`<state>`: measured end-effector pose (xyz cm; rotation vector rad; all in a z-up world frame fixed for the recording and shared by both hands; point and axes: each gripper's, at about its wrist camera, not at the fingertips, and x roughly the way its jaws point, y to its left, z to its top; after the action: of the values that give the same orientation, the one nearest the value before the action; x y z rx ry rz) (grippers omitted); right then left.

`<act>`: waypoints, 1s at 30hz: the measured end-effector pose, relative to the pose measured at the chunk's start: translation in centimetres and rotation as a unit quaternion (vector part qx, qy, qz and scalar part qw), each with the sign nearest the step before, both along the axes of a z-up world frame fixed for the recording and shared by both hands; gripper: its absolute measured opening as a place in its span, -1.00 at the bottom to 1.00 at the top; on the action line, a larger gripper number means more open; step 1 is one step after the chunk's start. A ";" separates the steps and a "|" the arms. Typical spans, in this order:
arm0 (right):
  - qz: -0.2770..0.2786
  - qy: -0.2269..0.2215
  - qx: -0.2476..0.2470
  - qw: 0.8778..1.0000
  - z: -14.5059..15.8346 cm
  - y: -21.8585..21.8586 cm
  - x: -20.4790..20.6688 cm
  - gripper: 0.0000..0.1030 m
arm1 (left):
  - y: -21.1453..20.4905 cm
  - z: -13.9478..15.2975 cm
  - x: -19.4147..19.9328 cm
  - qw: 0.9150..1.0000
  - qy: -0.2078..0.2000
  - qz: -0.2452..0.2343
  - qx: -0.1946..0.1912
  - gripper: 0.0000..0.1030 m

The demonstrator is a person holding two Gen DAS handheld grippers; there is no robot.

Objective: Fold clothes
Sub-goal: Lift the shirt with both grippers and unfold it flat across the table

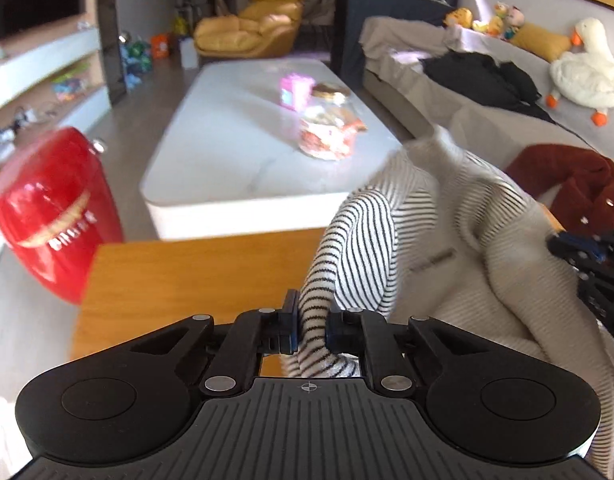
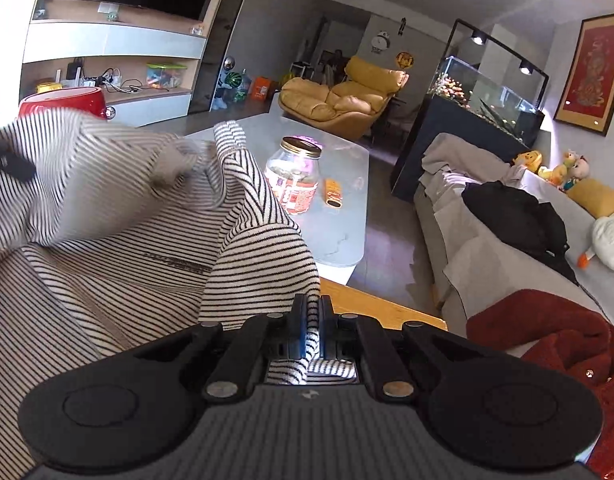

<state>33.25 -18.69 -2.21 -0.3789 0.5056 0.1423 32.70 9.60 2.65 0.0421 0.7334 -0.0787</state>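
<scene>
A black-and-white striped garment (image 1: pixel 371 236) is lifted over a wooden table (image 1: pixel 187 276). My left gripper (image 1: pixel 311 330) is shut on a bunched striped edge of it. In the right wrist view the same striped garment (image 2: pixel 107 248) spreads to the left, and my right gripper (image 2: pixel 314 326) is shut on a thin fold of its striped edge. The right gripper (image 1: pixel 587 256) also shows at the right edge of the left wrist view, and part of the left gripper (image 2: pixel 7 164) shows at the left edge of the right wrist view.
A dark red fuzzy garment (image 2: pixel 555 344) lies on the right. Beyond the wooden table stands a white low table (image 1: pixel 243 128) with a glass jar (image 2: pixel 293 180). A red appliance (image 1: pixel 51 216) sits at the left, and a grey sofa (image 2: pixel 487 248) with a black garment (image 2: pixel 519 216) at the right.
</scene>
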 end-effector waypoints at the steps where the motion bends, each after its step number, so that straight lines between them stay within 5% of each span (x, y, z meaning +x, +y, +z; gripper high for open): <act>1: -0.005 -0.003 -0.003 1.000 0.1 -0.2 0.2 -0.90 | 1.1 0.8 0.0 0.999 -0.020 0.018 0.020 -0.78; 5: -0.018 -0.002 0.004 1.000 0.6 -0.8 0.9 -0.90 | 4.8 2.2 1.1 0.994 -0.041 0.080 0.058 -0.83; 9: -0.022 -0.010 0.051 0.998 2.4 -1.3 0.7 -0.85 | 6.7 3.2 0.0 0.995 -0.031 0.092 0.000 -0.70; 11: -0.009 0.011 0.100 0.995 3.3 -1.6 0.8 -0.57 | 6.3 3.5 -1.1 0.997 -0.028 0.065 -0.040 -0.42; 13: 0.009 0.038 0.146 0.988 3.8 -1.6 0.9 0.04 | 4.7 3.2 -2.3 0.997 -0.018 0.019 -0.074 -0.08; 14: 0.018 0.051 0.159 0.986 3.7 -1.4 0.9 0.07 | 3.5 3.0 -2.6 0.996 -0.009 -0.006 -0.089 0.06; 18: 0.050 0.074 0.135 0.987 2.1 0.7 -0.4 0.09 | -1.4 -0.2 -2.6 0.986 0.043 -0.089 -0.137 0.15; 24: 0.103 0.124 0.078 0.984 -1.2 2.0 -4.2 0.10 | -3.8 -4.9 -1.9 0.976 0.097 -0.109 -0.160 0.14; 30: 0.112 0.149 0.100 0.977 -1.5 1.2 -7.7 -0.34 | -3.9 -6.0 -3.7 0.976 0.101 -0.121 -0.152 0.10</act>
<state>25.55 -17.51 -3.73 -0.2155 0.7377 0.4711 29.02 5.65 -3.33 -0.1710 0.9109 -0.4329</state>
